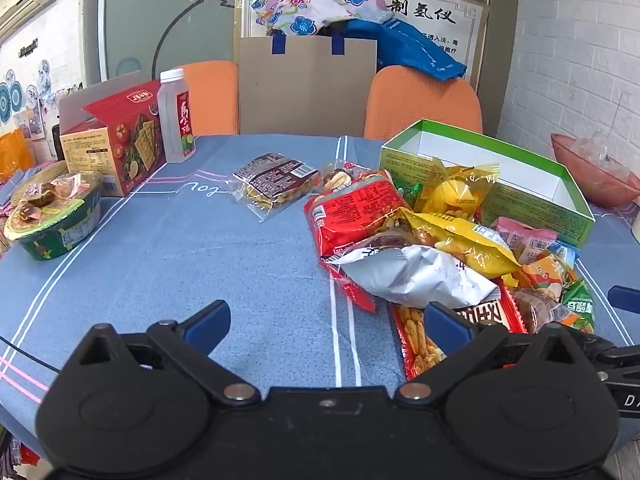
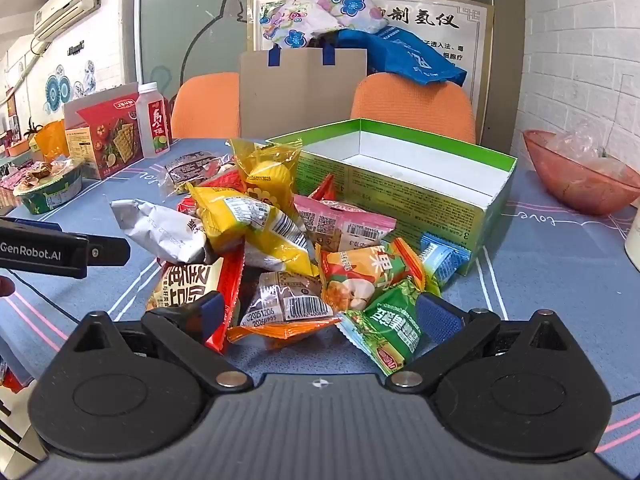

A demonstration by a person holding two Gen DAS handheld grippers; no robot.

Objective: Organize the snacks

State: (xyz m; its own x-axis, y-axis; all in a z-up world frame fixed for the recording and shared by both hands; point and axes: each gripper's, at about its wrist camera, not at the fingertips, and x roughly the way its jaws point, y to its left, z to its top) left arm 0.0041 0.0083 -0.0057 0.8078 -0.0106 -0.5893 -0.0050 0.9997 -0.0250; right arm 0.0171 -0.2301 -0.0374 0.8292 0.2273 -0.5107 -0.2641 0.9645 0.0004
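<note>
Nothing's been grabbed yet tbh. The left gripper is held wide apart over bare tablecloth, and the right gripper is spread too, framing the snack pile heaped right against the empty green box. Best handled one packet at a time: the brown-labelled packet on top gets pinched first, by its crimped edge, then lifted over the wall.

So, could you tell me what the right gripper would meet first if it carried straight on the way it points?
Most likely the brown barcoded snack packet, lying between the open fingers of the right gripper at the near edge of the pile. The green box stands farther behind. Depth is uncertain.
</note>
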